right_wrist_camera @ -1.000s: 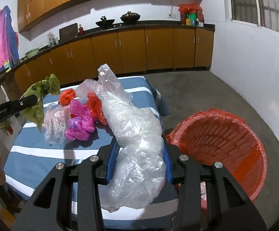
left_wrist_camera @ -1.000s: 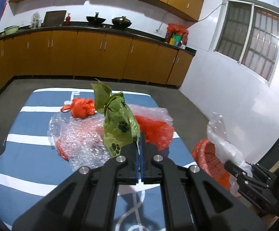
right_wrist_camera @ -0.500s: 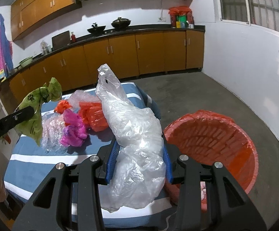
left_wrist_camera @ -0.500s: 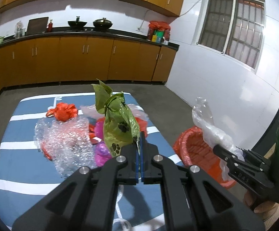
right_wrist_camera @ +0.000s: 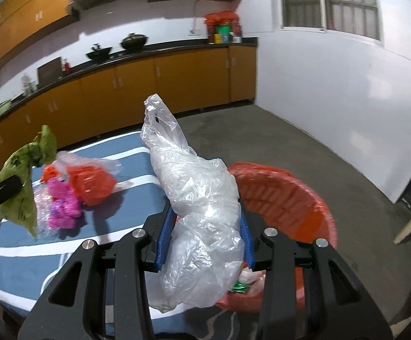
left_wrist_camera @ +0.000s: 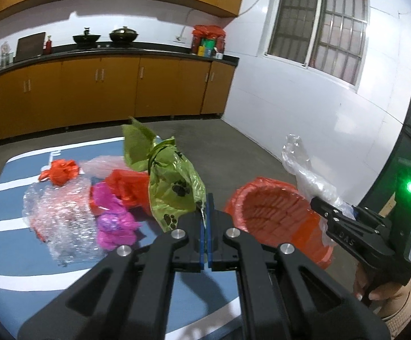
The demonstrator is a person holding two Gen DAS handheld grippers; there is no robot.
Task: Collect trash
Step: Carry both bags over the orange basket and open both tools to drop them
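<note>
Your left gripper (left_wrist_camera: 206, 212) pinched the crinkled green paw-print bag (left_wrist_camera: 174, 187) at twelve o'clock; your right gripper (right_wrist_camera: 205, 235) squeezed the bulky clear plastic bag (right_wrist_camera: 202, 206).

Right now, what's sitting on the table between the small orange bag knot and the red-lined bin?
In the left wrist view, the red bag and pink bag lie between the orange knot and the bin, with the held green bag hanging in front.

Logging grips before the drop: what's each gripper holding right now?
Left gripper: shut on the green bag.
Right gripper: shut on the clear bag.
</note>
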